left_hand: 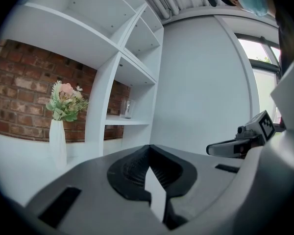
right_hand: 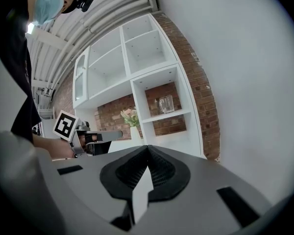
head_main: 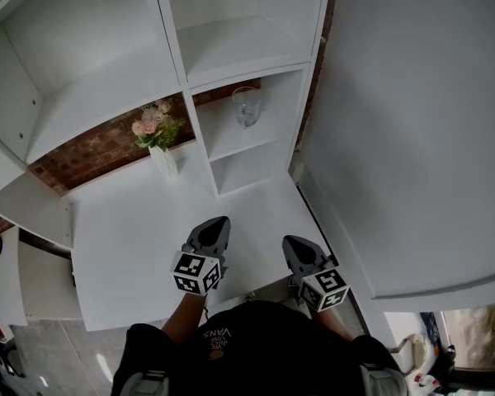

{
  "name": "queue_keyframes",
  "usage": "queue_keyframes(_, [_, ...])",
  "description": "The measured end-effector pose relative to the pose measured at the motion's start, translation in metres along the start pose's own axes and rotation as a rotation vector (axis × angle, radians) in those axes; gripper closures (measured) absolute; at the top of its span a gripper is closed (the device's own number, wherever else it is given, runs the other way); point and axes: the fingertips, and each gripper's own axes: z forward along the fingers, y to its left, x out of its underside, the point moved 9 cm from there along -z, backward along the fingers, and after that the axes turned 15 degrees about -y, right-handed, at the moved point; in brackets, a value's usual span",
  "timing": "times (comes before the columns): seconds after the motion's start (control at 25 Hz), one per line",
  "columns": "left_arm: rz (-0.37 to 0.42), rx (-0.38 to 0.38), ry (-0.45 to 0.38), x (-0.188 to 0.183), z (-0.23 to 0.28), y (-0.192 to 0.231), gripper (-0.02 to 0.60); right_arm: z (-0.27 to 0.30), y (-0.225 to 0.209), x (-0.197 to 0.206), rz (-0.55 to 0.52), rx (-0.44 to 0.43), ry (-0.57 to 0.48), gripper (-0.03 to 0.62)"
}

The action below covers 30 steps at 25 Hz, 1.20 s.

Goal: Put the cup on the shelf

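A clear glass cup (head_main: 247,106) stands upright on a small white shelf (head_main: 247,139) in the right-hand cubby of the shelving unit; it also shows in the left gripper view as the cup (left_hand: 126,108) and in the right gripper view as the cup (right_hand: 166,104). Both grippers are held low over the near edge of the white tabletop (head_main: 132,246), well back from the cup. My left gripper (head_main: 217,226) is shut with nothing in it, and my right gripper (head_main: 295,243) is shut and empty too.
A white vase of pink flowers (head_main: 158,139) stands on the tabletop against the brick wall (head_main: 99,147), left of the cubby. A plain white wall (head_main: 412,139) rises on the right. Larger shelves (head_main: 231,44) sit above the cup.
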Motion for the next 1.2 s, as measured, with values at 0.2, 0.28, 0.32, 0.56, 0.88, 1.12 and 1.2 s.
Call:
queue_keyframes(0.2, [-0.017,-0.006,0.020,0.007,-0.013,0.001,0.574,0.000,0.002,0.006,-0.021,0.012,0.001,0.594])
queue_keyframes(0.28, [-0.024,-0.002,0.026,0.009,-0.017,0.000,0.574,0.000,0.003,0.008,-0.023,0.013,0.003,0.594])
queue_keyframes(0.32, [-0.025,0.002,0.028,0.011,-0.019,-0.001,0.574,0.000,0.004,0.009,-0.024,0.012,0.004,0.594])
queue_keyframes(0.56, [-0.015,0.021,0.043,0.017,-0.027,-0.009,0.574,-0.005,0.004,0.017,-0.039,0.013,0.014,0.594])
queue_keyframes(0.88, [0.013,0.019,0.096,0.016,-0.037,-0.019,0.574,-0.014,-0.002,0.025,-0.034,0.048,0.025,0.595])
queue_keyframes(1.12, [0.011,0.020,0.080,0.017,-0.036,-0.025,0.574,-0.018,-0.006,0.023,-0.045,0.068,0.019,0.595])
queue_keyframes(1.2, [0.026,0.023,0.086,0.016,-0.036,-0.026,0.574,-0.018,-0.007,0.022,-0.045,0.071,0.016,0.595])
